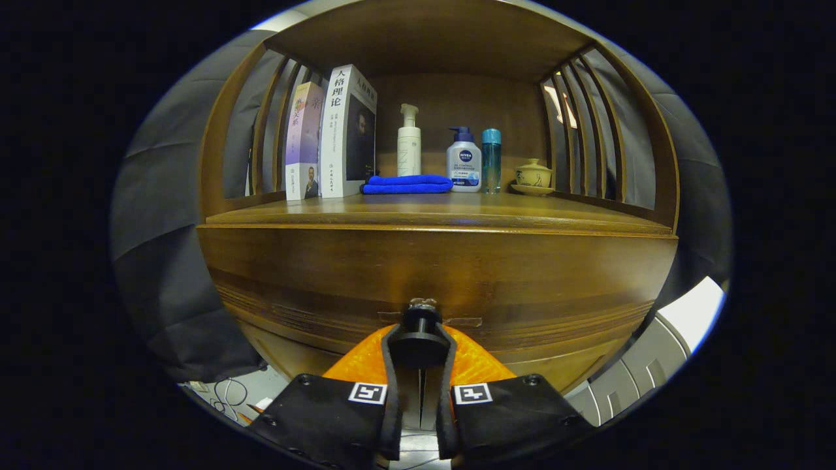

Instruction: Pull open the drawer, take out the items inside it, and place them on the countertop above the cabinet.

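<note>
Now my gripper [418,349] is clamped on the round black drawer knob [418,333] below the brown wooden countertop [431,212], both fingers squeezing it for a straight pull.

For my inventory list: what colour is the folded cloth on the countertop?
Blue. The folded cloth shows best in the gripper view, beyond the claw on the drawer knob.

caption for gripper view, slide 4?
Gripper shut on the drawer knob, drawer still closed.

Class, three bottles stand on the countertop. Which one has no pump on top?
The teal bottle, rightmost of the three, wears a plain cap. The white bottle and the blue-capped bottle have pumps. The gripper clamps the drawer knob.
</note>
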Demonstrator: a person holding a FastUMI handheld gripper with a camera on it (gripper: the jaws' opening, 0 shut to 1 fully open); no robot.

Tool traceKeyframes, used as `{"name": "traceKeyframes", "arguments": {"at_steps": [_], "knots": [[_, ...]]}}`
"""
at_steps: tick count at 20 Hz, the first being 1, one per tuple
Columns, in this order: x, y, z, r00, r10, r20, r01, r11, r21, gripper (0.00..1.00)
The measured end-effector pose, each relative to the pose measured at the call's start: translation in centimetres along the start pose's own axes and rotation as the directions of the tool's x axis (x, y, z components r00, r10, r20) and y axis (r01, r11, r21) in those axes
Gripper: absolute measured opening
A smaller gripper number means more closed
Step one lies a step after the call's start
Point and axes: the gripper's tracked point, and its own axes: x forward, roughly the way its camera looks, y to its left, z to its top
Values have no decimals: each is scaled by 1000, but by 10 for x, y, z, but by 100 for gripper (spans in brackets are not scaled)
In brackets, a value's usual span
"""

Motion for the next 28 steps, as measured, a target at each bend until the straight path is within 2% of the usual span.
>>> {"name": "traceKeyframes", "arguments": {"at_steps": [19,28], "knots": [[-48,-2,-16,1000,23,6,-22,997,-68,24],[-55,-1,-18,999,50,-6,-51,993,-105,24]]}}
